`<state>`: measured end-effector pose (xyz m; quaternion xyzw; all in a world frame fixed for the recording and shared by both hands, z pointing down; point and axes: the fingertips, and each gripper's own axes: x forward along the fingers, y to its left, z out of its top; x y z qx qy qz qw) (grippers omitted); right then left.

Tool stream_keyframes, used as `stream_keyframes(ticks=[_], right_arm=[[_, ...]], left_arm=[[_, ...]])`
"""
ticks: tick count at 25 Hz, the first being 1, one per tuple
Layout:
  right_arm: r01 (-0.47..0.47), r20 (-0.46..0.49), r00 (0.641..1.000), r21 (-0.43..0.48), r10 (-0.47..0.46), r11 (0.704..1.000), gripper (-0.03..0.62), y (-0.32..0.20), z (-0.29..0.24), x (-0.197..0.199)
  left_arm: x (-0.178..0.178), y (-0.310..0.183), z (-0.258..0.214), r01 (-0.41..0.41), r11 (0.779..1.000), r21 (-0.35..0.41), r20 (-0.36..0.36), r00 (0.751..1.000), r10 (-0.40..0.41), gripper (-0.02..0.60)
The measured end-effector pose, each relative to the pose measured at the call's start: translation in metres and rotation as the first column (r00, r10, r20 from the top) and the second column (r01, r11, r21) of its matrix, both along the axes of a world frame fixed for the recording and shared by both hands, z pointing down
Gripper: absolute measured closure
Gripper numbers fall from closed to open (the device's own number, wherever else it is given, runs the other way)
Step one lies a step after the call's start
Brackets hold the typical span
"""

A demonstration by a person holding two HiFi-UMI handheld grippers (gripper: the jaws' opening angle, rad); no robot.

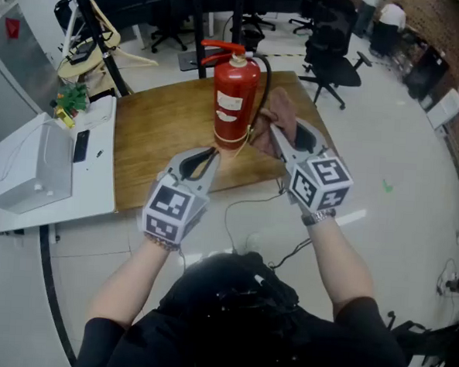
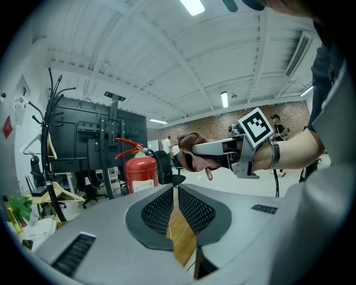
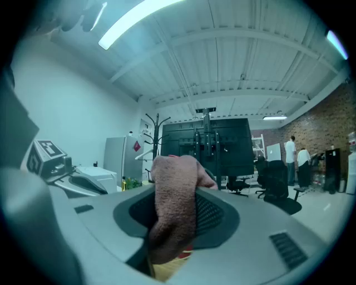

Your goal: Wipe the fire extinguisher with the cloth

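Note:
A red fire extinguisher (image 1: 236, 102) (image 2: 142, 172) stands upright at the near edge of a wooden table (image 1: 155, 135). My right gripper (image 1: 275, 135) (image 3: 177, 189) is shut on a brownish-pink cloth (image 1: 280, 120) (image 3: 175, 206), held just right of the cylinder; whether the cloth touches it I cannot tell. In the left gripper view the cloth (image 2: 192, 151) bunches around the right gripper's tips. My left gripper (image 1: 208, 160) (image 2: 175, 189) is shut with nothing in it, its tips just below and left of the extinguisher's base. In the right gripper view the cloth hides most of the extinguisher.
A white desk with a printer (image 1: 29, 166) adjoins the wooden table on the left. Behind the table stand a coat rack (image 1: 92, 23) and a black office chair (image 1: 334, 61). A cable (image 1: 251, 211) trails over the floor below the table.

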<state>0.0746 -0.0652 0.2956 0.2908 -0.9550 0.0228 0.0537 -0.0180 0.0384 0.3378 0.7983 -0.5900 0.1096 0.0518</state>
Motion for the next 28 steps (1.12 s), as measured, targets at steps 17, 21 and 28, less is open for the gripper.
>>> stream_keyframes(ticks=[17, 21, 28], right_arm=[[0.234, -0.055, 0.972, 0.127, -0.228, 0.964, 0.422, -0.128, -0.009, -0.030], [0.297, -0.079, 0.955, 0.196, -0.287, 0.934, 0.422, -0.142, -0.025, -0.047], [0.356, -0.134, 0.934, 0.260, -0.332, 0.897, 0.422, -0.153, -0.036, -0.074]], left_arm=[[0.002, -0.121, 0.012, 0.238, 0.971, -0.037, 0.004, 0.971, -0.238, 0.558], [-0.004, -0.128, 0.010, 0.302, 0.952, -0.038, 0.007, 0.953, -0.302, 0.558], [-0.013, -0.129, 0.014, 0.346, 0.937, -0.046, 0.024, 0.938, -0.345, 0.558]])
